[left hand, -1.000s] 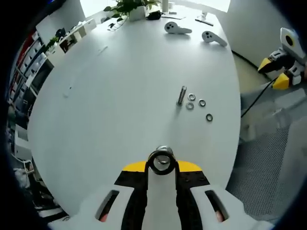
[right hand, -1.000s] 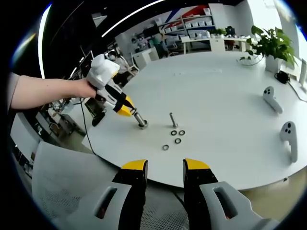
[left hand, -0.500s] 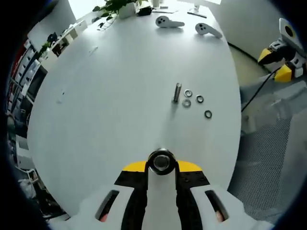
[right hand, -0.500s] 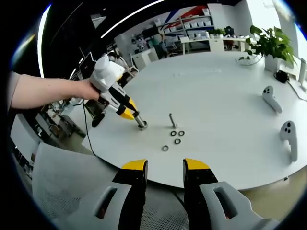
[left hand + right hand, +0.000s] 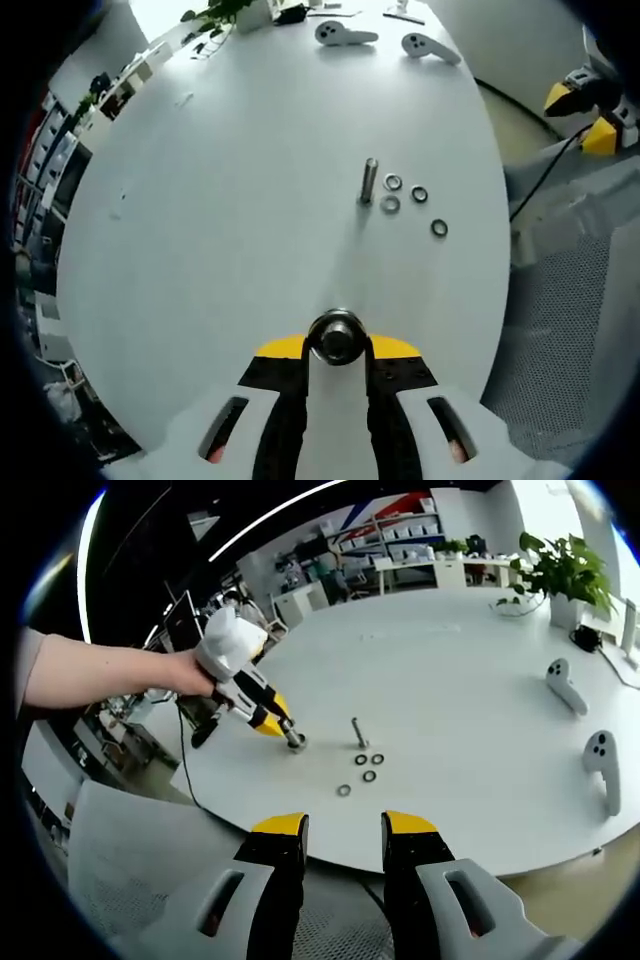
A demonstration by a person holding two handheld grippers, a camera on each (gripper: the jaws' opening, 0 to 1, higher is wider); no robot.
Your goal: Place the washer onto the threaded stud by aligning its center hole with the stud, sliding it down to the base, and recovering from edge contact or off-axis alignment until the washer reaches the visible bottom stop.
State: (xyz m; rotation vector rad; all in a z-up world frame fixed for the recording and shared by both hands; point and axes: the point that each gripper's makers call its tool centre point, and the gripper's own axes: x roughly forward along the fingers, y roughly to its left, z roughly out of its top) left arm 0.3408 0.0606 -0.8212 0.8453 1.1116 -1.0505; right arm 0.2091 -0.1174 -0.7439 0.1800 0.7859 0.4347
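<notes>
Left hand-held gripper (image 5: 338,345) has its jaws clenched on a round metal piece (image 5: 338,336), a ring-shaped end seen head-on at the jaw tips; whether it is a washer or a socket cannot be told. In the right gripper view this same hand-held gripper (image 5: 282,730) is held by a person's hand (image 5: 190,672), its tip down near or on the white worktop (image 5: 470,680).

Ahead of the left hand-held gripper, well apart from it, the stud (image 5: 369,181) stands upright on the worktop (image 5: 230,200). Just to its right lie four washers: one (image 5: 393,182) beside the stud, one (image 5: 390,204) near its base, one (image 5: 419,194) further right and one (image 5: 439,228) nearest the worktop edge. None is on the stud. Bare worktop lies between the gripper tip and the stud.

At the far end of the worktop lie two white controllers (image 5: 345,34) (image 5: 431,47) and a potted plant (image 5: 225,10).

Right hand-held gripper (image 5: 343,830) hangs off the near edge of the worktop, jaws released with a gap between them, gripping nothing. The stud (image 5: 358,731) and washers (image 5: 362,760) lie ahead of it, the controllers (image 5: 563,686) (image 5: 602,758) to its right, shelves (image 5: 400,535) in the background.
</notes>
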